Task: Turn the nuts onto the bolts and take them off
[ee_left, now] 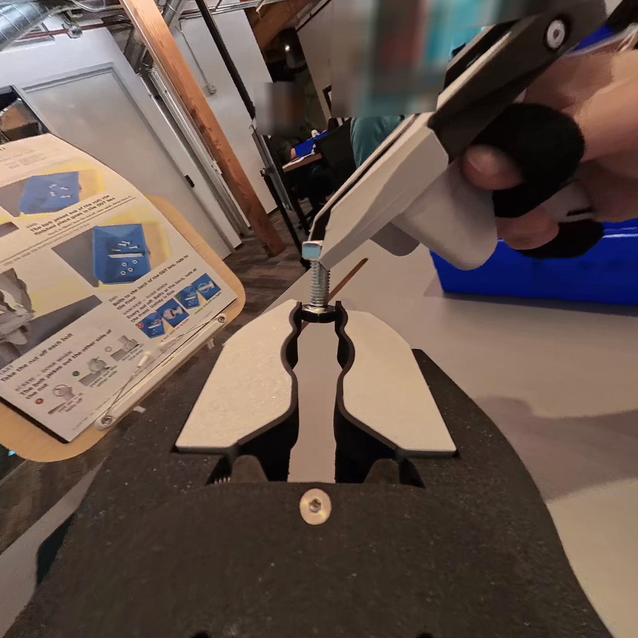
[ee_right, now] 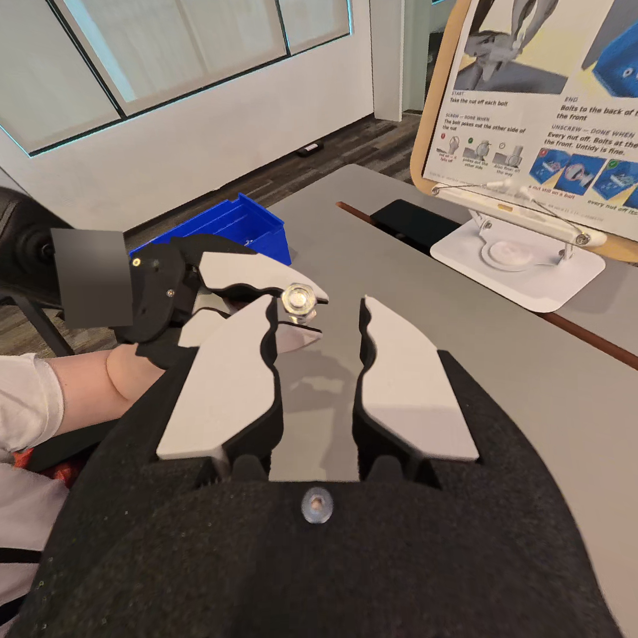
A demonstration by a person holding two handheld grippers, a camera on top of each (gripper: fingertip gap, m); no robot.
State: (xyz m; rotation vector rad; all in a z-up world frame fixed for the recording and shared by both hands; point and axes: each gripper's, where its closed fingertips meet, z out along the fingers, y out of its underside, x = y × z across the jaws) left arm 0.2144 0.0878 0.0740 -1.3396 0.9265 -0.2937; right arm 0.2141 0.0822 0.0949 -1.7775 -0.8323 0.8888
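Grey tabletop [ee_left: 500,362] in a workshop with timber posts and white walls: a person works two hand-held grippers over it, a printed instruction sheet on a rounded wooden board [ee_right: 511,114] standing at 2 o'clock of the right wrist view and a blue plastic bin [ee_right: 238,224] at 11 o'clock. The left gripper [ee_left: 319,310] has its jaws pinched close on a dark hexagonal nut [ee_left: 319,316], which sits at the bottom end of a silver threaded steel bolt [ee_left: 319,283] held upright above the table, head uppermost. The right gripper [ee_right: 319,300] meets the bolt head from 2 o'clock in the left wrist view; its own camera shows the jaws spread wide, the head lying just inside its left finger [ee_right: 241,362] and clamped by nothing. Nearly the whole thread shows bare between head and nut, so this pair looks either barely started or almost parted; which of the two cannot be told. Whether the bolt tip pokes through the nut is hidden. The bin's contents are too small to count, so remaining pairs are unknown.
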